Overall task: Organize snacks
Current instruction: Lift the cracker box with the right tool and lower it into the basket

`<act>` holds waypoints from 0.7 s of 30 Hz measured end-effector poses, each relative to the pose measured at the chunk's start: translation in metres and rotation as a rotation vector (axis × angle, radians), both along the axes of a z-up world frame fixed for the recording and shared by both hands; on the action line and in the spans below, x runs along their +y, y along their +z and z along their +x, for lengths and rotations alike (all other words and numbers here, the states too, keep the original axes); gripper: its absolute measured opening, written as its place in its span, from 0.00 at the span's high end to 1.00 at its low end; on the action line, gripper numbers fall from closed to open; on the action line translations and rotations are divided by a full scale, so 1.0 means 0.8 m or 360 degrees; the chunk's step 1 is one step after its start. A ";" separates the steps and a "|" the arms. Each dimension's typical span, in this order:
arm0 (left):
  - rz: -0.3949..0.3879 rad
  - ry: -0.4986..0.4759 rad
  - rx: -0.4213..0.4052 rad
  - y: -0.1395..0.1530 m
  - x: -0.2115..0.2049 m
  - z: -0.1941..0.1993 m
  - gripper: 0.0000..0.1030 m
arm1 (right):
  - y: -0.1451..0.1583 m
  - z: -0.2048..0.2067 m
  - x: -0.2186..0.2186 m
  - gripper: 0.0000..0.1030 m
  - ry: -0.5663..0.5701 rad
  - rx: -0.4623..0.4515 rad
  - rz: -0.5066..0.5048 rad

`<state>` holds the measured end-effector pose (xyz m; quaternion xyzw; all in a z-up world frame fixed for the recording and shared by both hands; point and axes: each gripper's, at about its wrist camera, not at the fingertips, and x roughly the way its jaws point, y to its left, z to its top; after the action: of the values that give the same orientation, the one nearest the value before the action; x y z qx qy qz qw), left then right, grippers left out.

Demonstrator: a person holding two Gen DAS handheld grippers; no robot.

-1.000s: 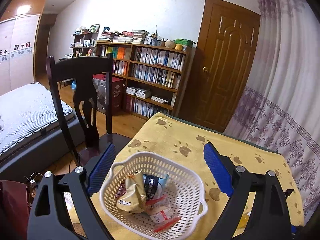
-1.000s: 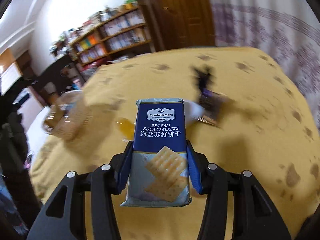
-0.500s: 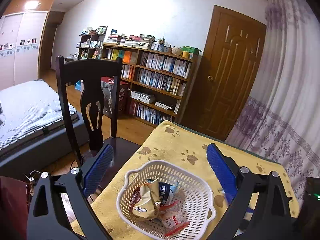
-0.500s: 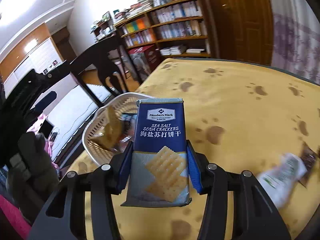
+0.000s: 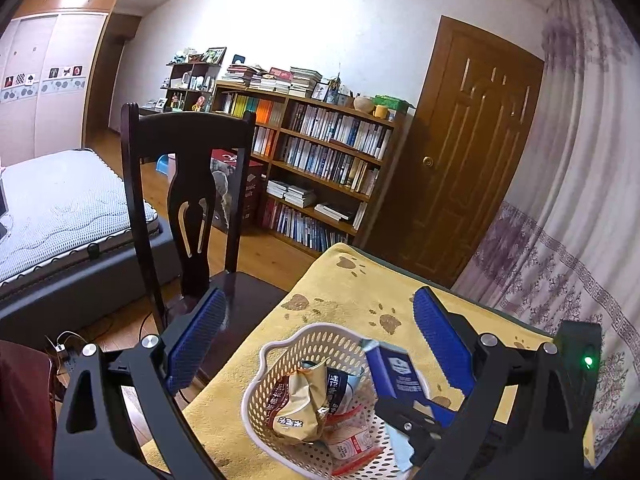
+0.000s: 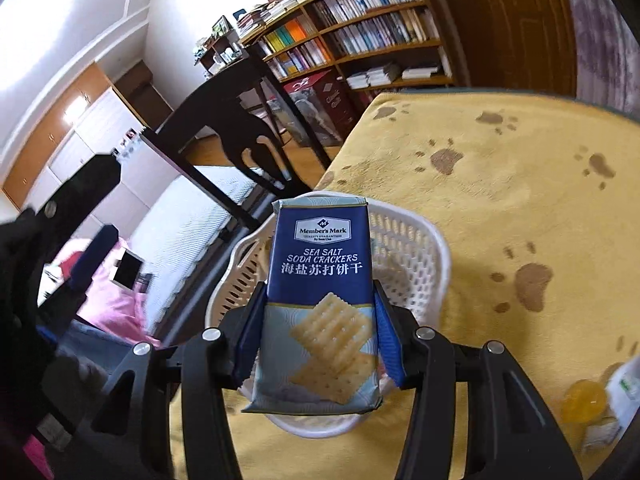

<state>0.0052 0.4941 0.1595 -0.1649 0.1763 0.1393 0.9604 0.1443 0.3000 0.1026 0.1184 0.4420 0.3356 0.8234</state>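
My right gripper (image 6: 318,334) is shut on a blue pack of sea salt soda crackers (image 6: 319,300) and holds it over the white perforated basket (image 6: 416,256). In the left wrist view the same cracker pack (image 5: 396,372) hangs above the basket's right side, with the right gripper (image 5: 412,420) under it. The basket (image 5: 276,348) holds several snack packets, among them a tan crumpled bag (image 5: 300,404). My left gripper (image 5: 316,344) stands open above and around the basket with nothing between its fingers.
The basket sits near the left edge of a table under a yellow paw-print cloth (image 6: 520,184). A dark wooden chair (image 5: 188,184) stands close beside that edge. A yellow jelly cup (image 6: 582,400) and a white packet (image 6: 626,384) lie at the lower right. A bed, a bookshelf and a door stand beyond.
My right gripper has carried the cracker pack leftward across the table to a spot over the basket. The left gripper has drawn back and left a little, still open.
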 end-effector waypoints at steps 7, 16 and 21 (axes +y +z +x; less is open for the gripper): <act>0.0002 -0.0009 0.0001 0.000 -0.004 0.002 0.07 | 0.000 -0.008 -0.012 0.49 0.0015 0.0008 0.0053; 0.0005 -0.0019 -0.0003 0.002 -0.009 0.003 0.07 | 0.000 -0.041 -0.024 0.49 0.0019 -0.0121 -0.0042; 0.0024 -0.0042 -0.0005 0.003 -0.020 0.003 0.07 | 0.001 -0.057 -0.033 0.49 -0.0003 -0.0210 -0.0117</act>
<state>0.0078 0.4781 0.1617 -0.1555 0.1760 0.1277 0.9636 0.0985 0.2734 0.1031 0.0662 0.3986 0.3254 0.8549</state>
